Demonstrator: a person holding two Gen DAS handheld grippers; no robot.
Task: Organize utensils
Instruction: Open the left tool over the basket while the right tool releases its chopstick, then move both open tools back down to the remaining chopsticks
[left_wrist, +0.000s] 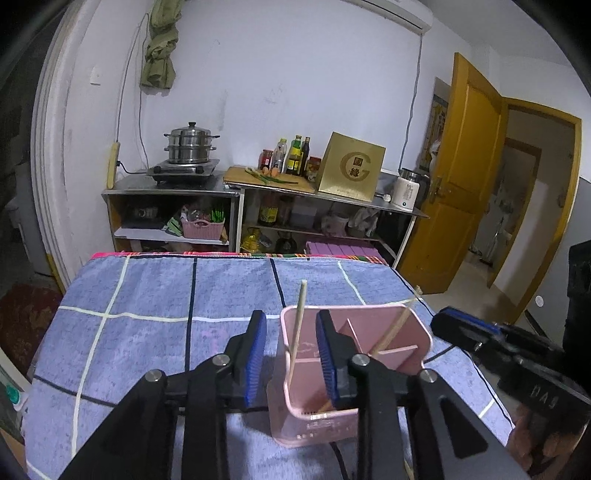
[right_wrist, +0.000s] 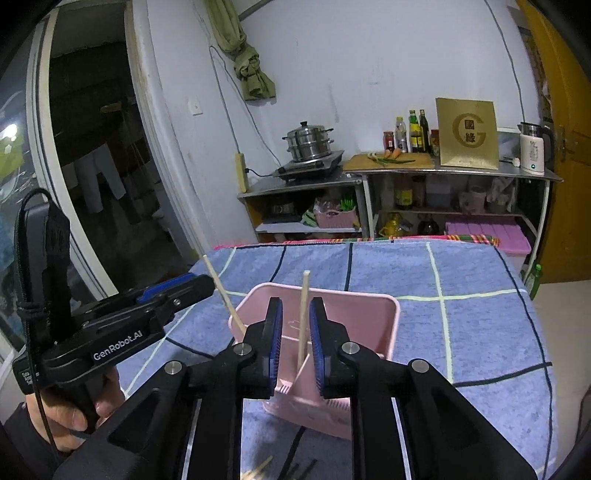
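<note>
Wooden chopstick (right_wrist: 303, 317) free between the parted right claw (right_wrist: 296, 343), upright in pink holder (right_wrist: 388, 314).

Both hand-held grippers: left (left_wrist: 291, 354) and right (right_wrist: 296, 343), jaws parted.

Both tongs are matte black plastic. The left tongs (left_wrist: 291, 356) and right tongs (right_wrist: 295, 345) each carry ribbed blue pads (right_wrist: 277, 345) on their fingers, with round silver screws (left_wrist: 221, 359) at the linkage pivots. White "GenRobot.AI" lettering (right_wrist: 117, 345) marks the left tool's side. A black cable (right_wrist: 37, 391) runs down beside its grip, above a dark sleeve (right_wrist: 22, 446).
</note>
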